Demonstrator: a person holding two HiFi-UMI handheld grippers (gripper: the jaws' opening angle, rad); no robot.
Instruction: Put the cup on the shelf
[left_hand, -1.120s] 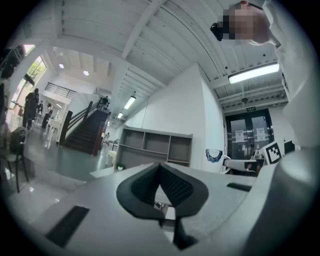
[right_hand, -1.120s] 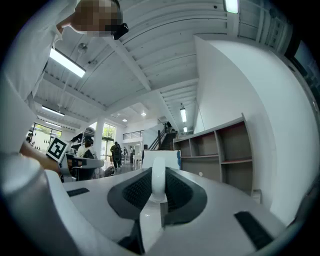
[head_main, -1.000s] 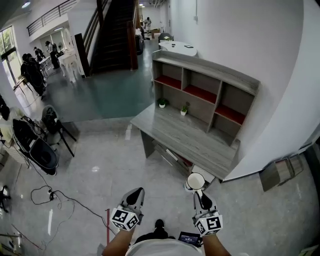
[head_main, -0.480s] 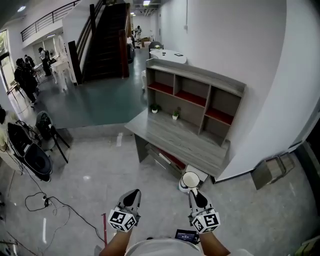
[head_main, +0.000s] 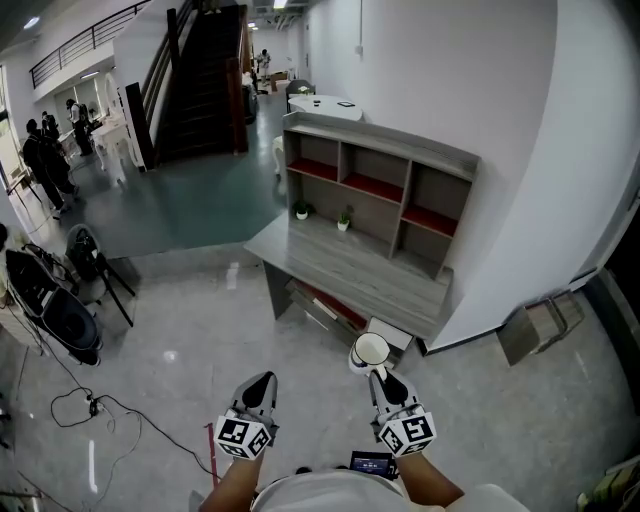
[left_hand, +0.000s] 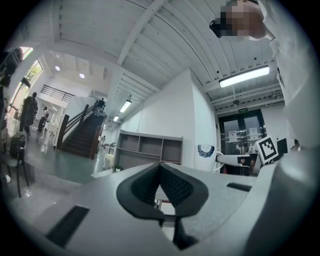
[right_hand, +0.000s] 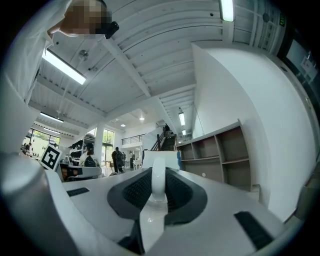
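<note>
A white cup is carried upright, mouth up, over the floor in front of the grey desk. My right gripper is shut on the cup's handle, and the cup body shows just beyond the jaws. The wooden shelf with red-lined compartments stands on the desk, well ahead of the cup. My left gripper hangs level with the right one, shut and empty, its pads meeting. The left gripper view shows the cup off to the right and the shelf ahead.
Two small potted plants stand on the desk under the shelf. A white box lies at the desk's foot, a cardboard box by the right wall. A black stroller and cables are at left; stairs and people behind.
The view has moved closer to the desk, which with the shelf now sits lower and further left. Both grippers keep their pose, and the cup stays in the right one.
</note>
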